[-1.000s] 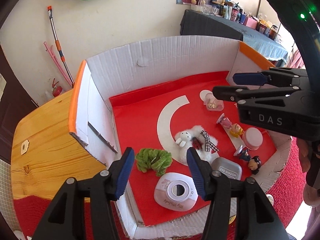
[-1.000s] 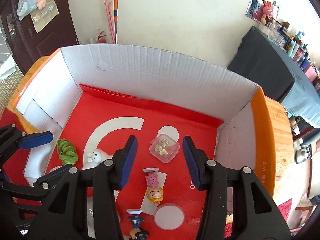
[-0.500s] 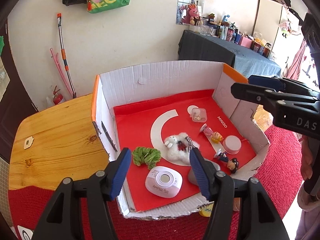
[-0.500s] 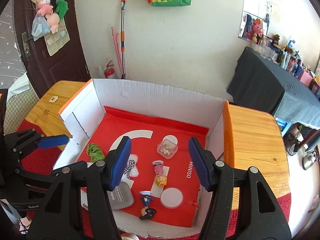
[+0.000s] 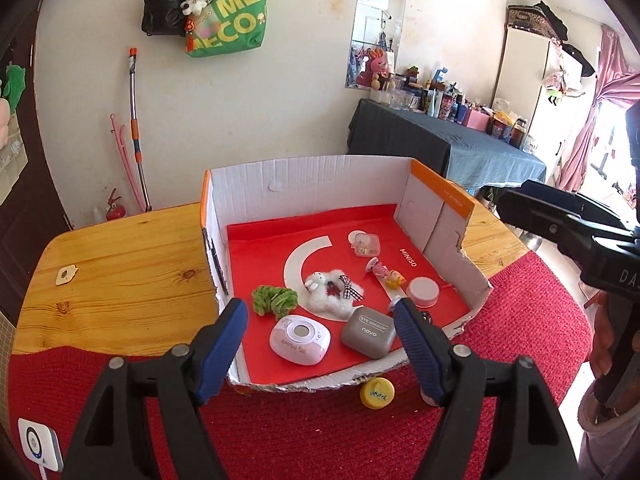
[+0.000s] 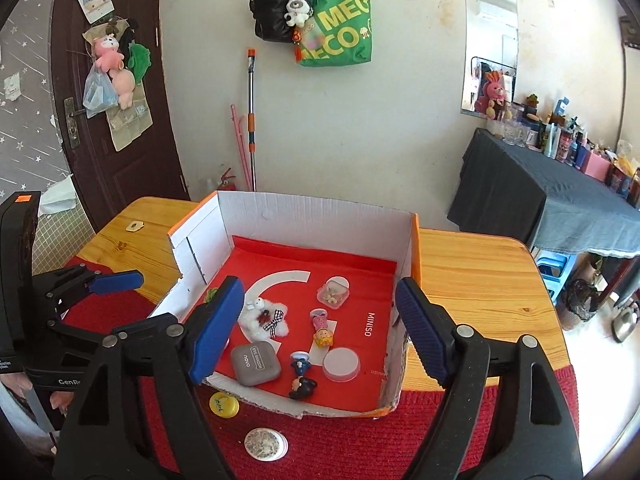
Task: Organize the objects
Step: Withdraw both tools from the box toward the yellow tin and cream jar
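Cardboard box (image 5: 304, 184) on bench (image 5: 120, 268), front wall torn low, long axis running left-right across both views. Inside on red liner: grey eyeshadow case (image 5: 369, 331) near front edge, pink compact (image 5: 300, 339) just beside it on its left, fluffy white plush (image 5: 334, 294) behind, green scrunchie (image 5: 275, 299) to left. Two figurines lying flat; blonde one (image 6: 322, 328) w/ head toward front.

Left gripper (image 5: 320, 350) jaws wide apart, just been opening, nothing btwn. Right gripper (image 6: 320, 330) same: apart, just been opening, empty. Both held above box front, touching nothing.

hidden: dark figurine (image 5: 425, 314) behind left claw finger | cut off: white device (image 5: 38, 444)
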`<state>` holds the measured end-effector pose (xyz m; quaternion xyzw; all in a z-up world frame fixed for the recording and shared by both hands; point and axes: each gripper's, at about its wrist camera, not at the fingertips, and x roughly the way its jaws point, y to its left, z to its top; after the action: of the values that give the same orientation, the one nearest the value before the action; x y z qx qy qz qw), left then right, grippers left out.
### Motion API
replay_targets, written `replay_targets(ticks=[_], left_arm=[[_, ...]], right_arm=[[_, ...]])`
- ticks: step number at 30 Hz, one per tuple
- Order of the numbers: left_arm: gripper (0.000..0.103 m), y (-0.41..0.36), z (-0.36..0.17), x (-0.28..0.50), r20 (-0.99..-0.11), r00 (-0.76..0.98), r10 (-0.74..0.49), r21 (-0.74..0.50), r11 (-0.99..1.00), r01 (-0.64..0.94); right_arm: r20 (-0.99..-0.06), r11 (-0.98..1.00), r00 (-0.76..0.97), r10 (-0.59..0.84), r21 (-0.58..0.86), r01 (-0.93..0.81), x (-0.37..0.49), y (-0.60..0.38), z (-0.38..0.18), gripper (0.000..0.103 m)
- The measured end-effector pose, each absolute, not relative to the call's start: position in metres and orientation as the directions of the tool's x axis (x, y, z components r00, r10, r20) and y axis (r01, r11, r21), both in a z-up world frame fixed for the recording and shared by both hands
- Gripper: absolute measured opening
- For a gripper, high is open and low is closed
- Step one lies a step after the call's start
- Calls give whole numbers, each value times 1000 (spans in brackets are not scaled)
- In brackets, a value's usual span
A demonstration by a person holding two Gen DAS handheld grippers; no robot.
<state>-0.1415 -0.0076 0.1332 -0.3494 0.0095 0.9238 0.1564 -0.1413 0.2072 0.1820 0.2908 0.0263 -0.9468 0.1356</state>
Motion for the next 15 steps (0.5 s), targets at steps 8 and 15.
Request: replay_targets(ticks=[8, 15], left_arm=[[95, -5, 125, -108, -600, -760, 248, -74, -964, -256], [103, -5, 106, -80, -558, -810, 179, -48, -982, -185]], right_arm=[[-509, -966, -826, -241, 40, 257, -99, 214, 171, 91], [-512, -969, -827, -234, 52, 243, -69, 217, 139, 96]])
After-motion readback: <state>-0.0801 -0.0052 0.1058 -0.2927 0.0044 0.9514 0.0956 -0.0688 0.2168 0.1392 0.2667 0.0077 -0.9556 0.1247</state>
